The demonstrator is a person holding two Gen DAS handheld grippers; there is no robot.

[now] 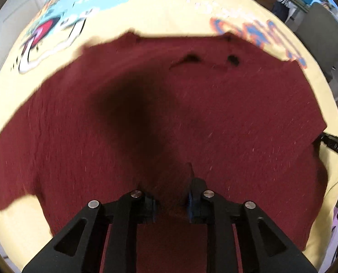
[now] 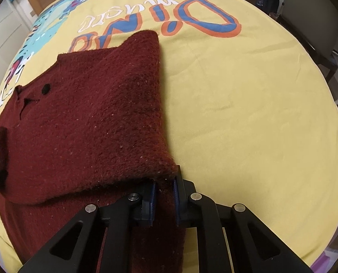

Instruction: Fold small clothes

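A small dark red knitted sweater (image 1: 169, 113) lies on a yellow printed sheet (image 1: 169, 18). In the left wrist view my left gripper (image 1: 170, 202) is shut on the sweater's near edge, with fabric bunched between its blue pads. In the right wrist view my right gripper (image 2: 164, 195) is shut on the sweater (image 2: 89, 125) at a folded corner, with the right side turned over onto the body. A black button (image 2: 45, 88) marks the neckline at the far left. The right gripper's finger (image 1: 332, 145) shows at the left view's right edge.
The sheet (image 2: 248, 113) carries a cartoon dinosaur print (image 1: 55, 29) and large blue and orange letters (image 2: 191, 16). Bare sheet lies right of the sweater. A grey chair (image 1: 321, 34) and a wooden one (image 2: 312, 22) stand beyond the far right edge.
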